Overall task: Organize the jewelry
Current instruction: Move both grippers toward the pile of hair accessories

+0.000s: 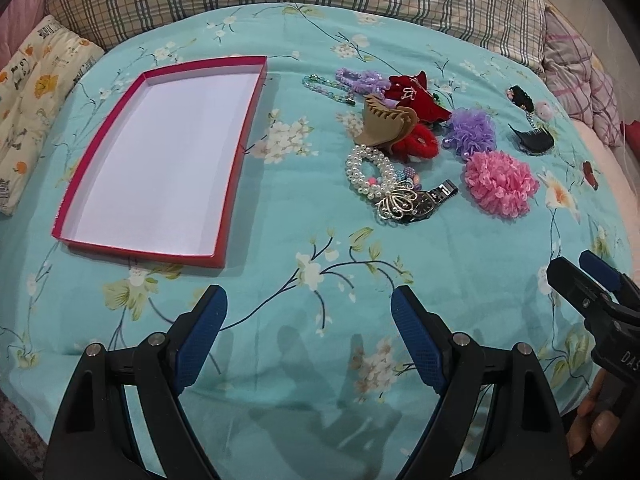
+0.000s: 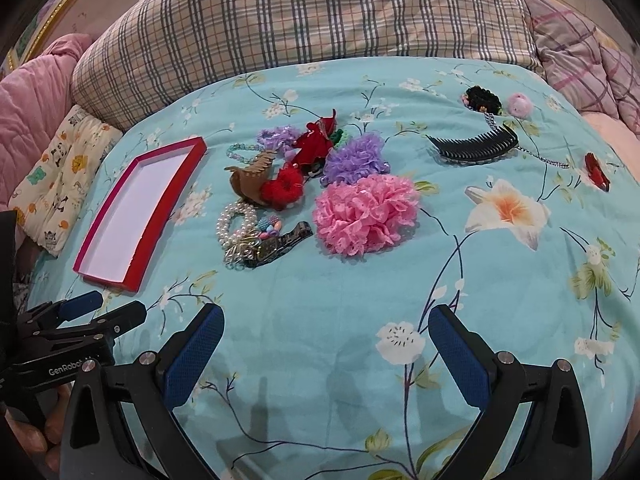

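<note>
A heap of jewelry (image 1: 404, 148) and hair ornaments, including a pearl bracelet (image 1: 370, 172), a tan claw clip (image 1: 386, 124) and a pink lace scrunchie (image 2: 366, 210), lies on the floral bedspread (image 1: 304, 272) ahead of both hand-held grippers, with the empty red-walled box (image 1: 236, 168) ahead and to the left of the left hand-held gripper (image 1: 309, 312). A black comb (image 2: 478, 146) lies apart, ahead and to the right of the right hand-held gripper (image 2: 326, 330). Both hand-held grippers hover low over bare bedspread, side by side, fingers spread wide and holding nothing, each held from behind by a partly visible hand (image 2: 32, 436).
</note>
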A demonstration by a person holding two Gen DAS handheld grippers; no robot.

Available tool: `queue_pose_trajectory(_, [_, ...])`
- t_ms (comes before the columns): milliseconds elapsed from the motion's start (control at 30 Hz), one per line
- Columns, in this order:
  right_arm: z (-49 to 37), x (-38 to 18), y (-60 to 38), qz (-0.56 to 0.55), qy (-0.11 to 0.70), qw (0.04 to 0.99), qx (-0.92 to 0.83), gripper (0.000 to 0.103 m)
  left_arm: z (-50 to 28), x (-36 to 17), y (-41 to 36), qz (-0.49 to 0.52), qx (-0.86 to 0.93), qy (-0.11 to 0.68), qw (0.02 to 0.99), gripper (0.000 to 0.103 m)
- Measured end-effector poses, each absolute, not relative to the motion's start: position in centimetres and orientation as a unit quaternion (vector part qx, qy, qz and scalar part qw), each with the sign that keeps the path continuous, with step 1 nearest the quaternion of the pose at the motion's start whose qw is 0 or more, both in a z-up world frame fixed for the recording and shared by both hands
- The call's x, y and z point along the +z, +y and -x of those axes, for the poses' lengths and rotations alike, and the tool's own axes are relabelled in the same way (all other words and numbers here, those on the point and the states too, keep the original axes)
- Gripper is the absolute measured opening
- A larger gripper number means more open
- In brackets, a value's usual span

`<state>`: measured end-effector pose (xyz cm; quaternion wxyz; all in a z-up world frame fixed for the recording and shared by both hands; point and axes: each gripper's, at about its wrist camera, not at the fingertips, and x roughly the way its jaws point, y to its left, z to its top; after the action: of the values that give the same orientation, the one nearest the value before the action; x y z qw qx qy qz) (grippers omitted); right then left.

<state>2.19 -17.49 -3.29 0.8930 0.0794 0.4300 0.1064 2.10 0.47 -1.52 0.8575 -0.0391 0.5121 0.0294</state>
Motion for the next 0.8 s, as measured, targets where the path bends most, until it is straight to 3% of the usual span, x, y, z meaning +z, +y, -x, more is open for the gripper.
queue_pose_trajectory(500, [-6.4, -4.0, -20.1, -0.097, 0.442, 0.888, 0.082, 0.101, -8.3, -0.4, -1.0, 0.059, -0.016, 0.501, 0.863, 0.085])
queue_pose_trajectory(800, [-10.1, -5.8, -21.3, -0.128, 0.452, 0.879, 0.083, 0.098, -14.2, -2.3, -2.1, 0.104, -0.047, 0.516, 0.849, 0.085])
